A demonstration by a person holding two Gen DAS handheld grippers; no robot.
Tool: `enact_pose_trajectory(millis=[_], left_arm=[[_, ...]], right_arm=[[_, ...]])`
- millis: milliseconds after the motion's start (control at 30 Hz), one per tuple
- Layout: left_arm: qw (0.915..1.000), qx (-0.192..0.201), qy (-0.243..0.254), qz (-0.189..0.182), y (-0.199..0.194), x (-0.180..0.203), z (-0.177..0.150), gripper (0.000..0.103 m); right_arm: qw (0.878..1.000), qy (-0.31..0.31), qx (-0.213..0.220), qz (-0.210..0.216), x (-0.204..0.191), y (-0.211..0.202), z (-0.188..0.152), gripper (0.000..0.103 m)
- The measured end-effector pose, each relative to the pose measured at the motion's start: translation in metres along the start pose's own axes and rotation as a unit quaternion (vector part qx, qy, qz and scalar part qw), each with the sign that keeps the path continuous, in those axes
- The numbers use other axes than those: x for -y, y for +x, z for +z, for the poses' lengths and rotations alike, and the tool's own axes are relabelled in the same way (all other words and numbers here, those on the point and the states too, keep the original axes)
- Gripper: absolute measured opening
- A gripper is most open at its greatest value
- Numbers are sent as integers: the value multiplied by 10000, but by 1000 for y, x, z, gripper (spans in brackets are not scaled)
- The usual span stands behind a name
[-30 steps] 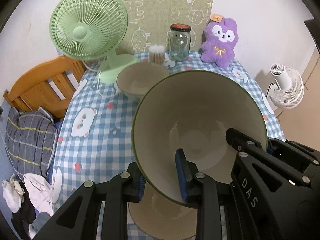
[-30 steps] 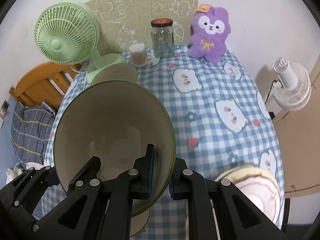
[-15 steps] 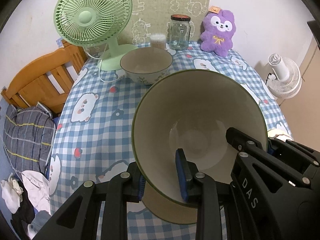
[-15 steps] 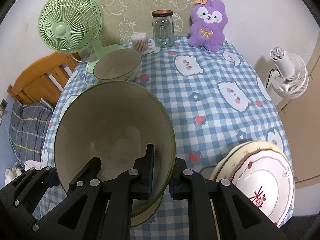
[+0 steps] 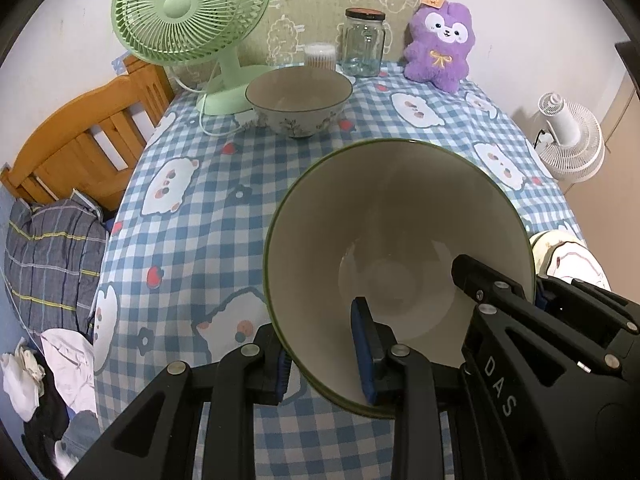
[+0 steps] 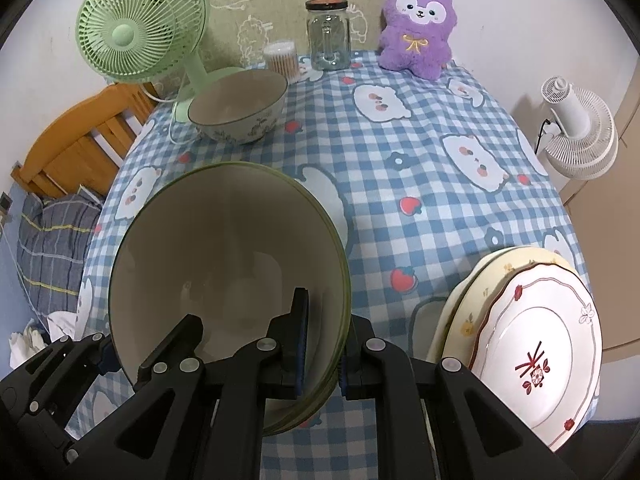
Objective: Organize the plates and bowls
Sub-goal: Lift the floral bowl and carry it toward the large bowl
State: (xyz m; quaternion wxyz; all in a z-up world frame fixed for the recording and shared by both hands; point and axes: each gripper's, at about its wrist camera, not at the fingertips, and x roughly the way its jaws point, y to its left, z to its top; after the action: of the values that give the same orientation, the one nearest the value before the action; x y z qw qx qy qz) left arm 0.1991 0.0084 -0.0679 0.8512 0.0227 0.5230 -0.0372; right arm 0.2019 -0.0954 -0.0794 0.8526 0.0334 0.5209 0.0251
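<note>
On the checked tablecloth [image 6: 400,152] plates [image 6: 536,352] are stacked; green-rimmed bowl [image 5: 396,264] is clamped by left gripper [image 5: 324,360] and right gripper [image 6: 322,344], patterned bowl [image 5: 298,102] unstacked.

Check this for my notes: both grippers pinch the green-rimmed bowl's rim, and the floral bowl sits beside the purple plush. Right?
One slip: the floral bowl sits beside the green fan, not the purple plush, as the left wrist view shows. Both the left gripper and the right gripper do pinch the green-rimmed bowl at its rim.
</note>
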Motion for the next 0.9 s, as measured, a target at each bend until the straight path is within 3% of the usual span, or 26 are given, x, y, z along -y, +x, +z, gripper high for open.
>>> enact_pose_trajectory(millis=[400, 600, 900], left_arm=[[9999, 0, 27, 107, 2, -3, -2, 26], [9997, -215, 1, 139, 7, -2, -6, 32], [9997, -238, 44, 92, 8, -1, -6, 39]], right_arm=[[9998, 85, -139, 129, -3, 7, -3, 15], [9996, 9, -278, 98, -3, 11, -5, 15], [9994, -60, -311, 132, -1, 12, -8, 15]])
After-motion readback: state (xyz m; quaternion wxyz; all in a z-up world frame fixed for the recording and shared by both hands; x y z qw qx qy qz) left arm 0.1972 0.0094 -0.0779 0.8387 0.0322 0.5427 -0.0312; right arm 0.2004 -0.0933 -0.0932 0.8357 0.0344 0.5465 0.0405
